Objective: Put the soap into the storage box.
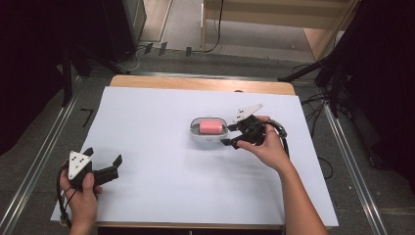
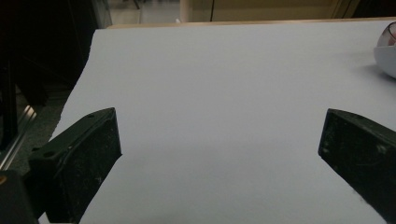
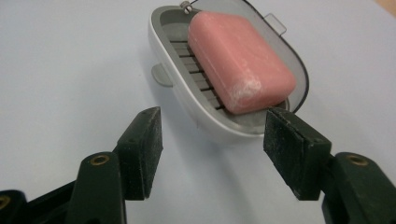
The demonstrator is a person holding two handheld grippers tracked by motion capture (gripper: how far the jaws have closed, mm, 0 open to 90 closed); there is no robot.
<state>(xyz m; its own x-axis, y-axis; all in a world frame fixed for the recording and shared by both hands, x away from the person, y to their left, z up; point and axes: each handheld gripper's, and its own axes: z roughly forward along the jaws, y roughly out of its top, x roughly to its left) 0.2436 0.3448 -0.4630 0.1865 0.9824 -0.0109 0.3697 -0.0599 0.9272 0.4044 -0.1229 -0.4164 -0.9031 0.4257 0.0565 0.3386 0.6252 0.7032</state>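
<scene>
A pink bar of soap lies in a white oval soap dish on slatted grey ribs, near the middle of the white table cover. My right gripper sits just to the right of the dish. Its jaws point at the dish's near end, stand apart, and have nothing between the pads. My left gripper rests at the front left of the cover, wide open and empty, far from the dish. The dish's edge shows at the right of the left gripper view.
The white cover spans most of the wooden table. Metal rails run along both sides on the floor. Cables and dark stands crowd the right rear; wooden furniture stands beyond the table.
</scene>
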